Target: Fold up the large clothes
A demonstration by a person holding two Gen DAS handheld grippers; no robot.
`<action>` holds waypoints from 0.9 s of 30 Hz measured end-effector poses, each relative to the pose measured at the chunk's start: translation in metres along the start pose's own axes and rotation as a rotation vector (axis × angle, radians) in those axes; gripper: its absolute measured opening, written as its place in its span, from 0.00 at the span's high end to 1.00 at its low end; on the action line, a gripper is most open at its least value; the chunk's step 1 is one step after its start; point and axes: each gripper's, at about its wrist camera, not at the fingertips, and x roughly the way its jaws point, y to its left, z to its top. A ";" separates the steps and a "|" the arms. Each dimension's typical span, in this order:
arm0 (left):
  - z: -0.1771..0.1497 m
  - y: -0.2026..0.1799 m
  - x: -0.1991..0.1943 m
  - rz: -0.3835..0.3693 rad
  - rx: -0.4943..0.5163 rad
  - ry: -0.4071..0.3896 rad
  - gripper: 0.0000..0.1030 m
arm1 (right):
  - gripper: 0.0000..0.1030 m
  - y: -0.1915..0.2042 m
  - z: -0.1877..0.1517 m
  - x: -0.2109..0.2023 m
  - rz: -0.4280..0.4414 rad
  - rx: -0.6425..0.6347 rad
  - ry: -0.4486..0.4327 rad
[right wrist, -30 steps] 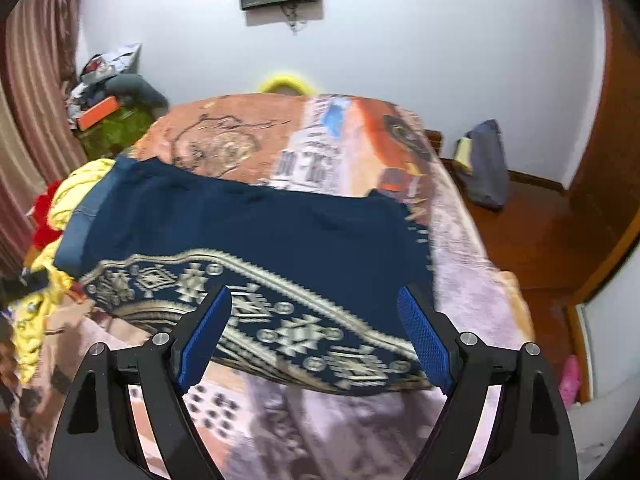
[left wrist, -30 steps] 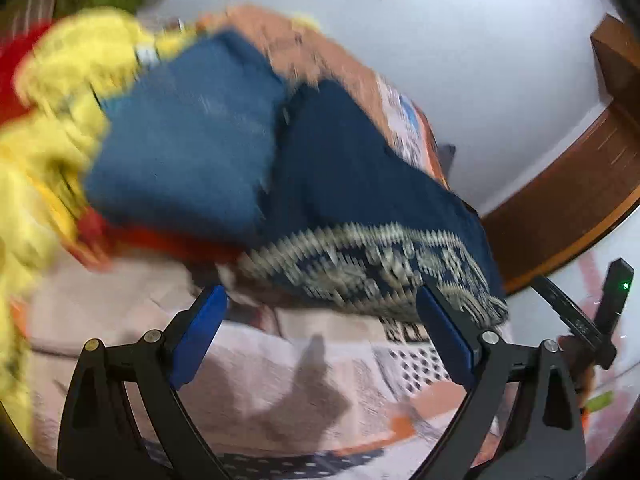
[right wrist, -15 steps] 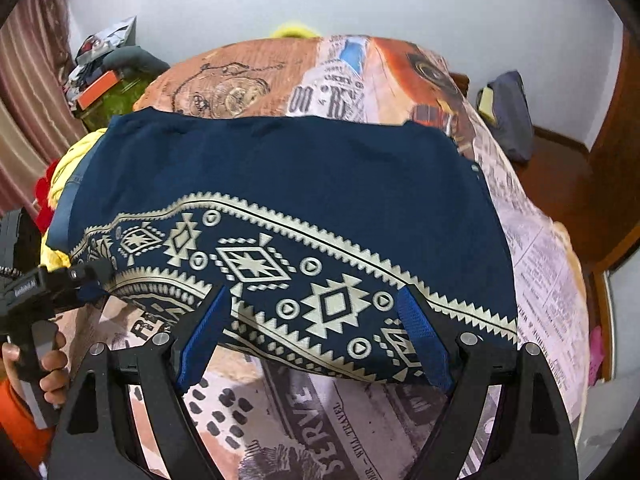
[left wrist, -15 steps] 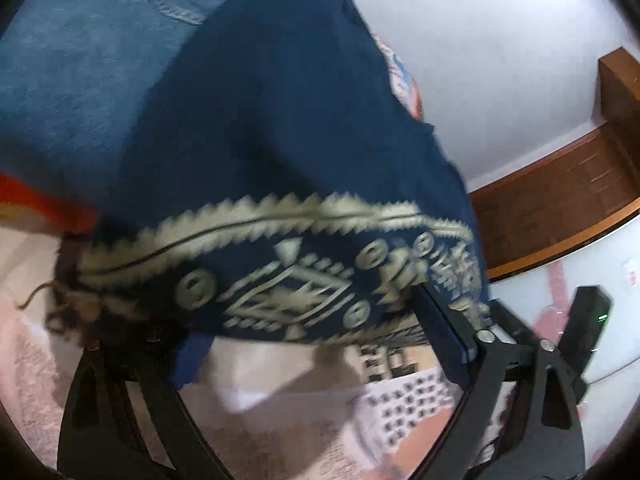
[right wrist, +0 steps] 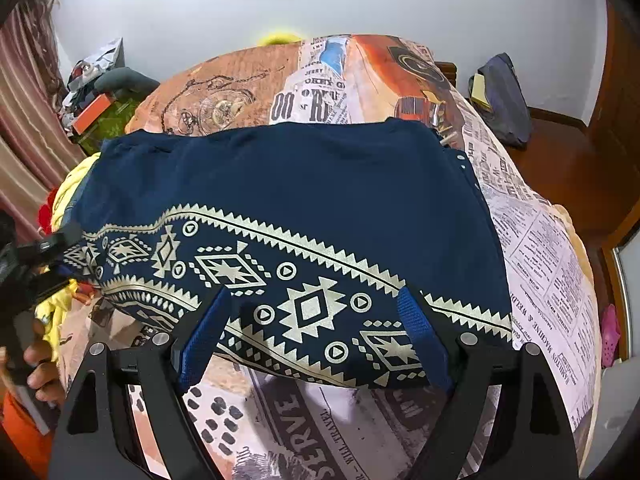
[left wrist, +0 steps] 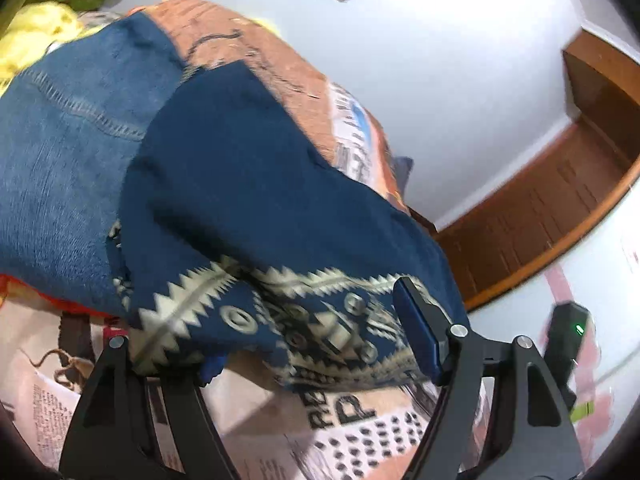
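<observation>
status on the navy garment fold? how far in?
Early. Done: the navy blue garment with the cream geometric border lies spread flat on the newspaper-print bedsheet. In hand: both open grippers, left gripper and right gripper, sit at its patterned near hem; neither visibly pinches cloth. Left: grasp, every fold. Blue denim piece beside it looks unfolded.

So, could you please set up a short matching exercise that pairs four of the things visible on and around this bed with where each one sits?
Things:
1. navy garment with cream geometric border
2. blue denim jeans
3. dark blue bag
4. orange box

Places:
A. on the wooden floor by the wall, right of the bed
B. on the clutter pile left of the bed
C. spread across the newspaper-print bedsheet
D. under the navy garment's left edge

Pairs: 1-C, 2-D, 3-A, 4-B
</observation>
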 end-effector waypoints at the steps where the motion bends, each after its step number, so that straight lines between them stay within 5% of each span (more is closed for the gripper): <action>1: -0.001 0.005 0.002 -0.008 -0.021 -0.009 0.28 | 0.20 0.000 0.000 0.001 0.000 -0.003 0.000; 6: -0.004 0.025 -0.015 0.030 -0.056 -0.071 0.29 | 0.20 -0.002 0.000 0.002 -0.008 -0.006 0.005; 11: -0.002 0.045 -0.024 -0.037 -0.146 -0.082 0.46 | 0.20 -0.010 -0.002 0.005 0.002 0.025 0.010; 22: -0.002 0.002 -0.041 0.074 0.093 -0.141 0.50 | 0.20 -0.009 -0.004 0.013 0.002 0.026 0.029; 27: 0.019 0.045 -0.014 0.062 -0.050 -0.105 0.50 | 0.20 -0.005 -0.005 0.013 -0.002 0.009 0.028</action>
